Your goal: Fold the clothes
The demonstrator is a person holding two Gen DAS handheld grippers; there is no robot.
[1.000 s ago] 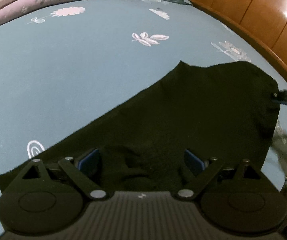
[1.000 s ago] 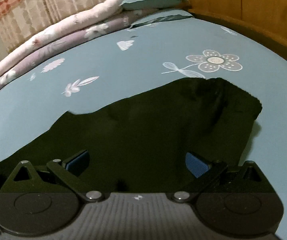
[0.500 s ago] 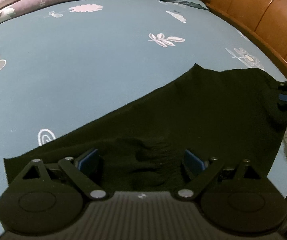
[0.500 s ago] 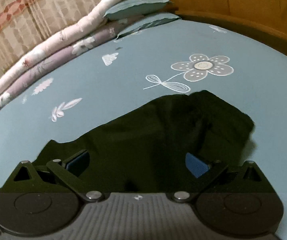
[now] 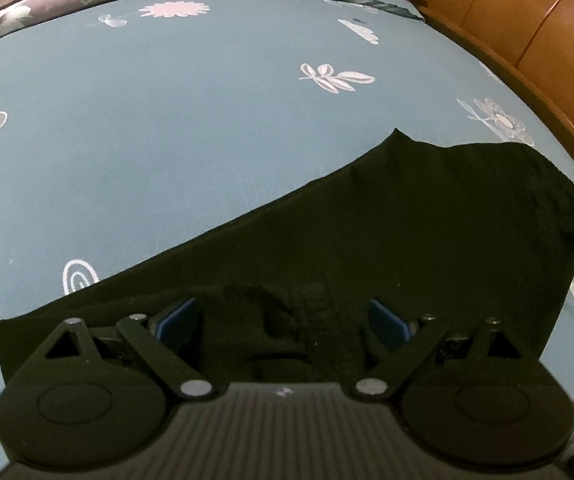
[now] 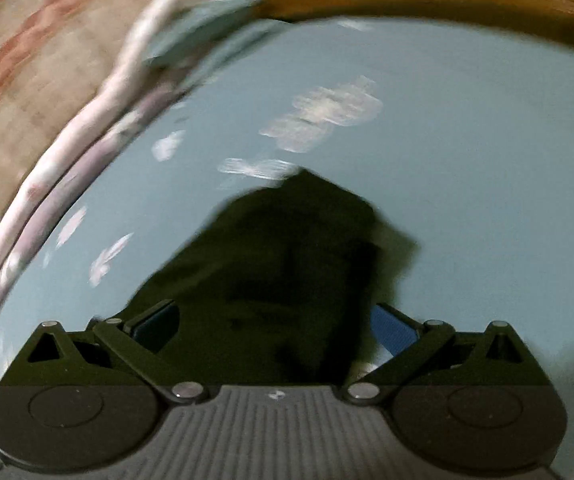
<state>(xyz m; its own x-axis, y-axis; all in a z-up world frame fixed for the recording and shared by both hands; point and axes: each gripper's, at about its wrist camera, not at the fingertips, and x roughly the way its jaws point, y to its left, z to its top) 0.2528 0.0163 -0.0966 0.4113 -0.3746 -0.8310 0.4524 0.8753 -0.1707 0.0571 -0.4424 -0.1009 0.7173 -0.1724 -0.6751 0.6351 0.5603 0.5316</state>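
Black garment bunched between both wide-spread hand-held grippers, left, right; grip uncertain. Fold underway; next, lay edge ahead.

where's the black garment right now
The black garment lies spread on the blue bedsheet, toward its right side by the wooden headboard, its near edge between the left gripper fingers.

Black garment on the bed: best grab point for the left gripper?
Likely the raised wrinkle in the near hem of the black garment, between the left gripper's open fingers. Come in low from the near side; elsewhere the fabric lies flat on the blue sheet, giving nothing to pinch.
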